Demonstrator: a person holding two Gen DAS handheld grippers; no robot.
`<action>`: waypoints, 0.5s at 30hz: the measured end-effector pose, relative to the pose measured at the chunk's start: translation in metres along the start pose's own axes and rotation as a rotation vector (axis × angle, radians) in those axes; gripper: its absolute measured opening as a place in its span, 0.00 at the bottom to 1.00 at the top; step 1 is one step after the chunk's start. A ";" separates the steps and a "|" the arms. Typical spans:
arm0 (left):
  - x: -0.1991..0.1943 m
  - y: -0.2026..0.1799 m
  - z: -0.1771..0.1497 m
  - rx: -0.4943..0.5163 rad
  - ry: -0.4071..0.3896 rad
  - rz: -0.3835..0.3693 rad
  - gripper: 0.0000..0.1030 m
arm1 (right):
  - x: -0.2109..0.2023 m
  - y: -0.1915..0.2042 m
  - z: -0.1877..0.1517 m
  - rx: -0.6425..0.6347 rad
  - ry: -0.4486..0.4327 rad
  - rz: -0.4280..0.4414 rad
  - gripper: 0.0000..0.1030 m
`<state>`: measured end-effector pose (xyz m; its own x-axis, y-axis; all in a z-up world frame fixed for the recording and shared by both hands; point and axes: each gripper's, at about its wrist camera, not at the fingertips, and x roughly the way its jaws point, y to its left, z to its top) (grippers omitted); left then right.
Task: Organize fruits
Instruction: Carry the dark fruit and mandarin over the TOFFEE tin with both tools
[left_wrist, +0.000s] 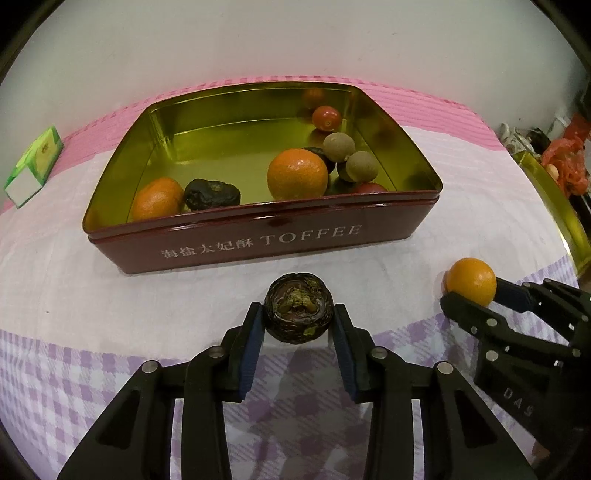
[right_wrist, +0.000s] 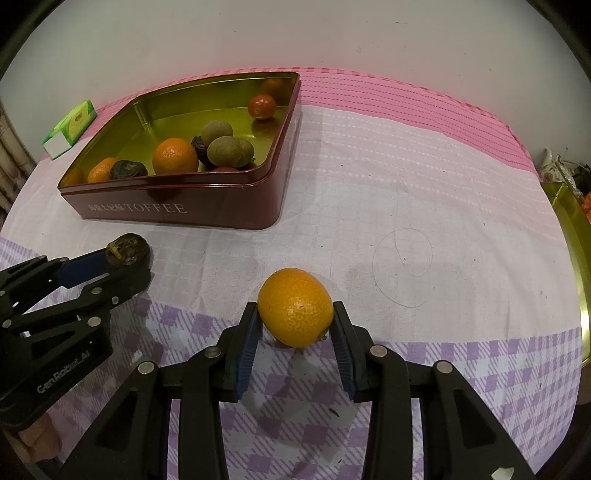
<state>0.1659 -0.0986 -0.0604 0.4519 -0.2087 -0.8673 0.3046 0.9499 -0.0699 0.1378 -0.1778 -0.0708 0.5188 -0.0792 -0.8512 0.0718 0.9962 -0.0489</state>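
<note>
My left gripper (left_wrist: 298, 320) is shut on a dark brown, wrinkled round fruit (left_wrist: 298, 304), held low over the cloth in front of the red toffee tin (left_wrist: 258, 242). In the right wrist view the same gripper (right_wrist: 127, 260) and dark fruit (right_wrist: 127, 248) show at the left. My right gripper (right_wrist: 294, 320) is shut on a small orange fruit (right_wrist: 295, 304), also low over the cloth; the left wrist view shows the orange fruit (left_wrist: 471, 280) at the right. The tin (right_wrist: 177, 210) holds oranges, dark fruits, brown round fruits and a red one.
A green and white box (left_wrist: 35, 164) lies at the far left by the wall. A gold tin lid (left_wrist: 565, 218) stands at the table's right edge, with a red bag (left_wrist: 565, 158) behind it. Checked cloth covers the table.
</note>
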 end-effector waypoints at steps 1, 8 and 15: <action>0.000 0.001 -0.001 0.002 0.000 0.001 0.37 | 0.000 0.000 0.000 0.001 0.000 -0.001 0.35; -0.004 0.006 -0.007 0.002 0.005 0.003 0.37 | 0.001 0.001 0.001 0.003 0.003 -0.006 0.35; -0.011 0.009 -0.013 0.004 0.006 0.011 0.37 | 0.000 0.004 0.000 0.004 0.014 -0.012 0.34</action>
<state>0.1525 -0.0844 -0.0584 0.4501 -0.1967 -0.8711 0.3026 0.9513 -0.0585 0.1378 -0.1742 -0.0712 0.5062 -0.0905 -0.8577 0.0812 0.9951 -0.0571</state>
